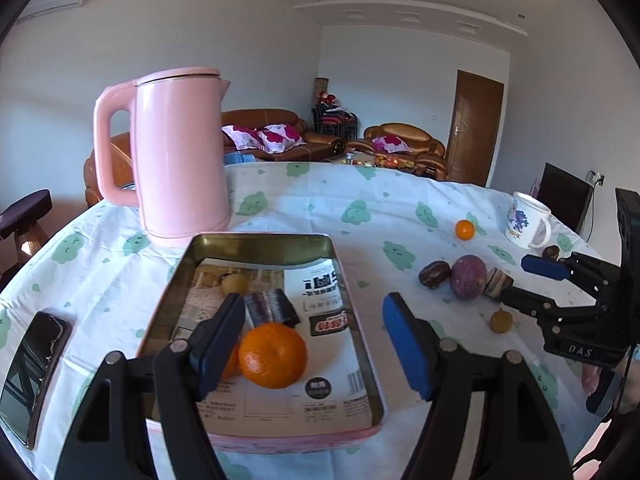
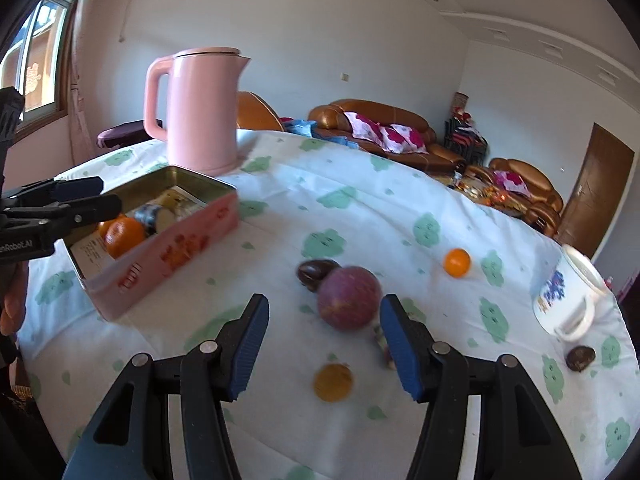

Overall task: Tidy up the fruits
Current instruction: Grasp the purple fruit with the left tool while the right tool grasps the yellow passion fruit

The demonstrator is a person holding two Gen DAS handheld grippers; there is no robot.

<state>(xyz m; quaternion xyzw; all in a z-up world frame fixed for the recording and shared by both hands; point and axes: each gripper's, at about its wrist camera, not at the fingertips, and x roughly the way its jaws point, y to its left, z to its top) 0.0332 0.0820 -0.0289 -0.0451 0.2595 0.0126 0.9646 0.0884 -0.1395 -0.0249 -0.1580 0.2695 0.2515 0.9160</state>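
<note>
Three oranges (image 1: 273, 355), one kettle (image 1: 180, 156)

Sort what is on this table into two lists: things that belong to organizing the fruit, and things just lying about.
Belongs to the job:
rectangular pink metal tin
large orange
small orange
round purple fruit
small yellow-brown fruit

Just lying about:
pink electric kettle
white printed mug
black phone

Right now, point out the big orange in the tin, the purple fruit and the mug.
big orange (image 1: 273, 356), left wrist view, middle of its peel.
purple fruit (image 2: 349, 298), right wrist view, centre of its skin.
mug (image 2: 560, 296), right wrist view, printed side wall.
</note>
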